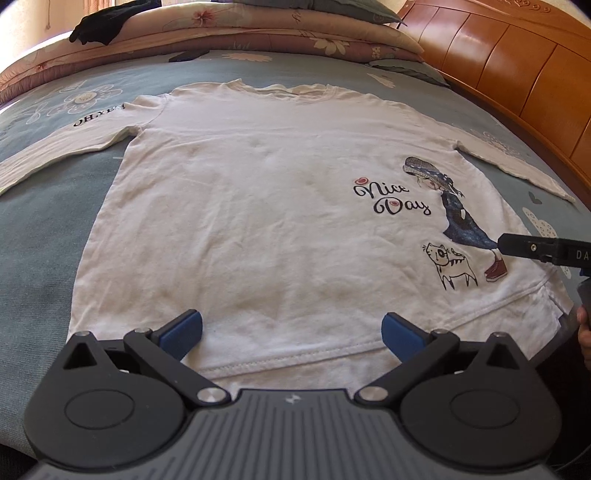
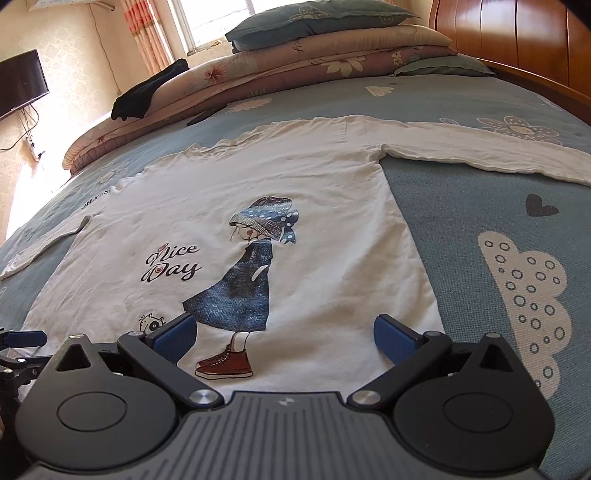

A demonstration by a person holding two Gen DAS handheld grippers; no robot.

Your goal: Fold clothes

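— Where's the shirt you're folding?

— Your white long-sleeved shirt (image 1: pixel 236 206) lies flat and face up on the blue-grey bedspread (image 1: pixel 40 229), neck toward the far side, both sleeves spread outward. The print of a girl in a blue dress (image 2: pixel 240 280) with the words "Nice Day" sits on the side near your right hand.

— And my grippers?

— Your left gripper (image 1: pixel 291 332) is spread wide, blue pads apart over the bottom hem near its middle, nothing between them. Your right gripper (image 2: pixel 282 338) is spread wide too, low over the hem, with the printed red shoes between its pads. It grips no cloth. From the left wrist view, your right tool pokes in at the shirt's right edge.

— What's around the shirt?

— Beyond the neck, folded floral quilts (image 2: pixel 280 74) are stacked with a pillow (image 2: pixel 317 18) on top; a black garment (image 2: pixel 147 92) lies on them. The wooden headboard (image 1: pixel 517 62) runs along the right. A dark screen (image 2: pixel 20 85) hangs on the far-left wall.
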